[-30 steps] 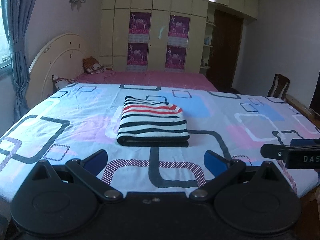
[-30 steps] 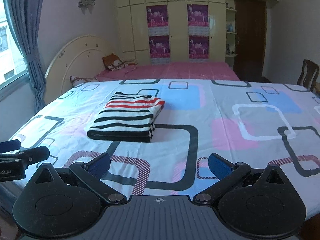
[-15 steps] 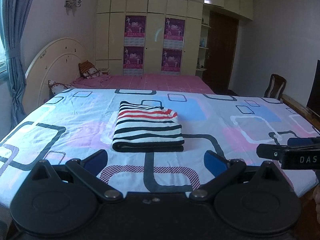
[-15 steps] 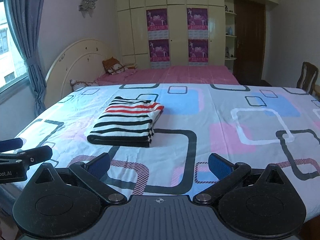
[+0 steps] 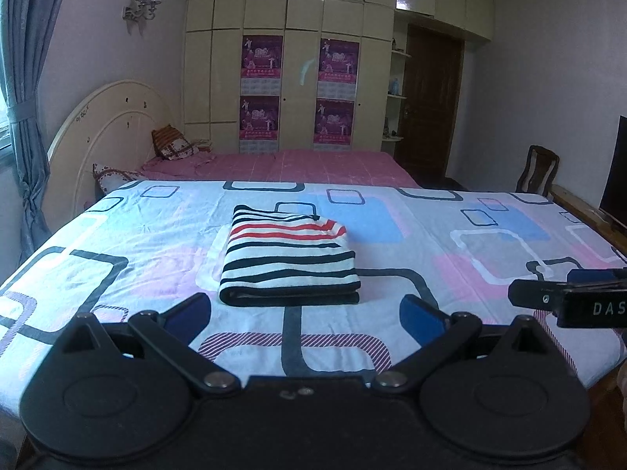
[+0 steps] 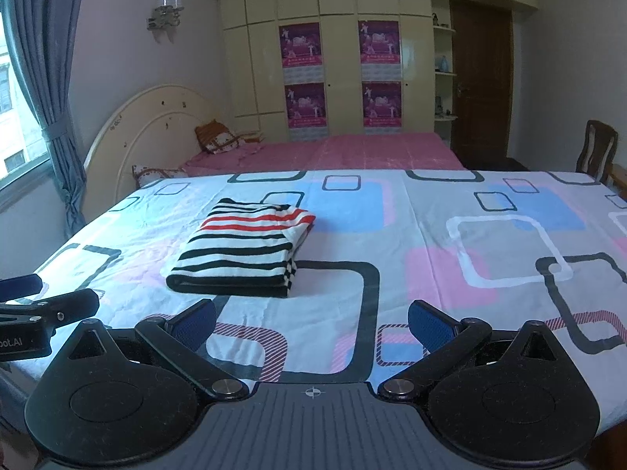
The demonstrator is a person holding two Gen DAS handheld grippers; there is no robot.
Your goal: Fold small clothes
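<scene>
A striped garment [image 5: 288, 258], black, white and red, lies folded into a neat rectangle on the patterned bed sheet [image 5: 450, 243]. It also shows in the right wrist view [image 6: 243, 252], left of centre. My left gripper [image 5: 305, 313] is open and empty, held back above the bed's near edge, just short of the garment. My right gripper [image 6: 313, 319] is open and empty, to the right of the garment and also back from it. Each gripper's fingers show at the edge of the other's view [image 5: 568, 299] [image 6: 35, 301].
A pink-covered bed [image 5: 282, 162] with pillows [image 5: 172, 145] and a cream headboard [image 5: 106, 133] stands behind. Wardrobes with posters [image 5: 298, 94] line the far wall. A wooden chair [image 5: 539, 170] and a dark door [image 5: 429, 105] are at the right, curtains [image 5: 23, 98] at the left.
Both grippers have drawn back and risen a little from the bed; the folded garment looks slightly farther away. The garment has not moved.
</scene>
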